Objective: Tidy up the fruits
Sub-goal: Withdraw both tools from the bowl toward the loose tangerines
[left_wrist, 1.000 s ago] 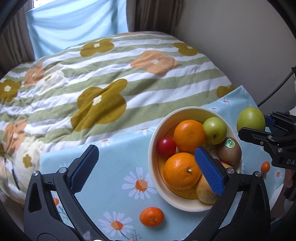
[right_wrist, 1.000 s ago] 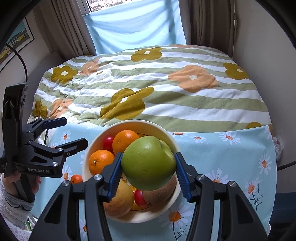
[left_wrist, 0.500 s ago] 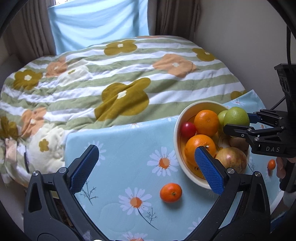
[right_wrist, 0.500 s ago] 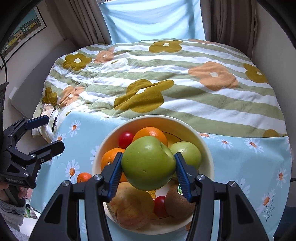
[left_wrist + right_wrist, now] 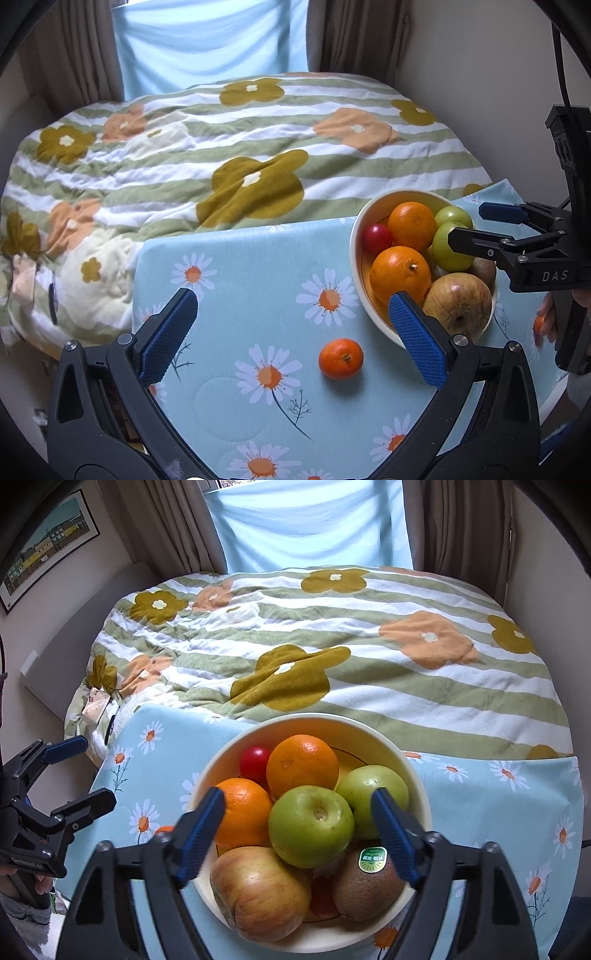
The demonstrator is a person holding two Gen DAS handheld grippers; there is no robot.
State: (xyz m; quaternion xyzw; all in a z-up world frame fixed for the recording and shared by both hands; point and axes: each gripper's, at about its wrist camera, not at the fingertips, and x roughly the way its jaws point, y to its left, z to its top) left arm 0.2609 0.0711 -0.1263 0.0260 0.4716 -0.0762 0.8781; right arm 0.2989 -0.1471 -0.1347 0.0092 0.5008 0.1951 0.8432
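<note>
A cream bowl holds two oranges, two green apples, a red-yellow apple, a kiwi and a small red fruit. My right gripper is open over the bowl, its blue pads either side of a green apple that rests on the pile; it also shows in the left wrist view. My left gripper is open and empty above the daisy cloth. A small mandarin lies on the cloth just left of the bowl, ahead of the left gripper.
The blue daisy cloth covers the board the bowl stands on. Behind it lies a striped flower blanket. A wall stands at the right, curtains at the back. Another small orange fruit shows by the right hand.
My right gripper moved over the bowl, opened and let go of the green apple, which now lies in the bowl. My left gripper drew back and left, bringing the mandarin nearer centre.
</note>
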